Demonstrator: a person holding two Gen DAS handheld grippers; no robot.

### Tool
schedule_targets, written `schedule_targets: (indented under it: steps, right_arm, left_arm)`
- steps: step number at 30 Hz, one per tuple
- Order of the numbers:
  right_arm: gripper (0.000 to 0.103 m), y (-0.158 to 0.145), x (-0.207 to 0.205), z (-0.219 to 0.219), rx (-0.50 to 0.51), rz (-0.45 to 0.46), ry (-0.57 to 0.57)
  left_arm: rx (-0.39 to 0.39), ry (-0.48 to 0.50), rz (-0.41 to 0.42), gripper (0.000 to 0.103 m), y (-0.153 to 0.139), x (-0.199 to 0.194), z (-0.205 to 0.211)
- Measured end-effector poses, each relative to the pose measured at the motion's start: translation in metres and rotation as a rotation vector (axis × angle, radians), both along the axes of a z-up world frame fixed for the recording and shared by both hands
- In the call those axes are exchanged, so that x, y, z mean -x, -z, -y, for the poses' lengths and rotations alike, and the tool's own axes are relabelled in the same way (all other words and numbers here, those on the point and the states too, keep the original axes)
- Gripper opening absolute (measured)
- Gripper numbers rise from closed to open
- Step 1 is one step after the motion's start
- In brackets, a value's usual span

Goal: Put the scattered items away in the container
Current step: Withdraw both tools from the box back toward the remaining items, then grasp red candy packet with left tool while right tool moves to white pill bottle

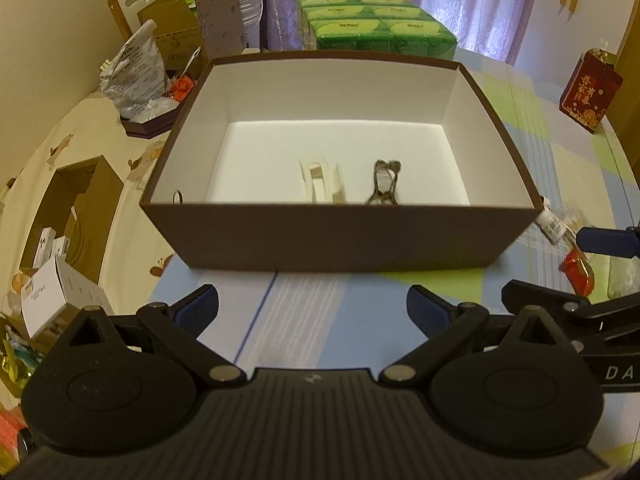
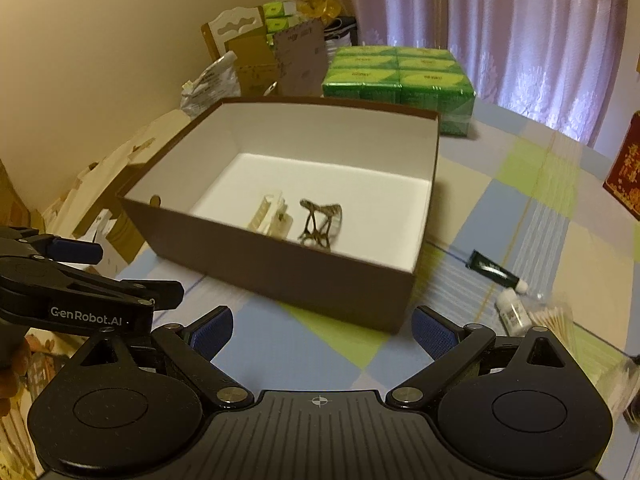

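While both hand-held grippers (image 1: 312, 310) (image 2: 322, 332) gape empty, the boxed dark clip (image 2: 320, 220) lies lengthwise toward them.

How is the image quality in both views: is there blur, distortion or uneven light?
Left wrist view: strong fisheye bending, dark corners, warm dim light; the clips inside the brown box look slightly smeared. Right wrist view: same bending; motion blur on the box's near edge and the cotton swabs; the box floor is bright.

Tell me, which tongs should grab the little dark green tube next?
Probably the right tongs: open and empty, with the dark green tube on the tablecloth just right of the brown cardboard box, on their side.
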State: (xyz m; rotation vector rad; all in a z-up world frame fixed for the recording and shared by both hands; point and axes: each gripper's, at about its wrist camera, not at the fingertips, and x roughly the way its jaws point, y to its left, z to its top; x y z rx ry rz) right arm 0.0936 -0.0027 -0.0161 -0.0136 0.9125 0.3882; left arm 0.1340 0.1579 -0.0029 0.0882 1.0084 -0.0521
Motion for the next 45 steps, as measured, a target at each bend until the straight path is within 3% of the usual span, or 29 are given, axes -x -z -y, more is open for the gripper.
schedule_targets:
  steps: [14,21,28,36,45]
  right_arm:
    - [0.101,0.011,0.028,0.042,0.012,-0.019,-0.006]
    - [0.101,0.014,0.043,0.073,0.006,-0.011,0.046]
    - [0.101,0.020,0.061,0.124,0.012,-0.023,0.197]
    - [0.101,0.027,0.078,0.188,0.004,-0.061,0.403]
    - [0.101,0.036,0.091,0.230,0.007,-0.096,0.556]
  left_arm:
    - [0.007,-0.002,-0.035,0.099,0.013,0.034,0.034]
    - [0.013,0.041,-0.038,0.099,0.018,0.042,0.059]
    - [0.043,0.172,-0.048,0.099,0.028,0.042,0.101]
    - [0.073,0.388,-0.039,0.099,0.042,0.037,0.161]
    - [0.084,0.607,-0.014,0.098,0.052,0.024,0.216]
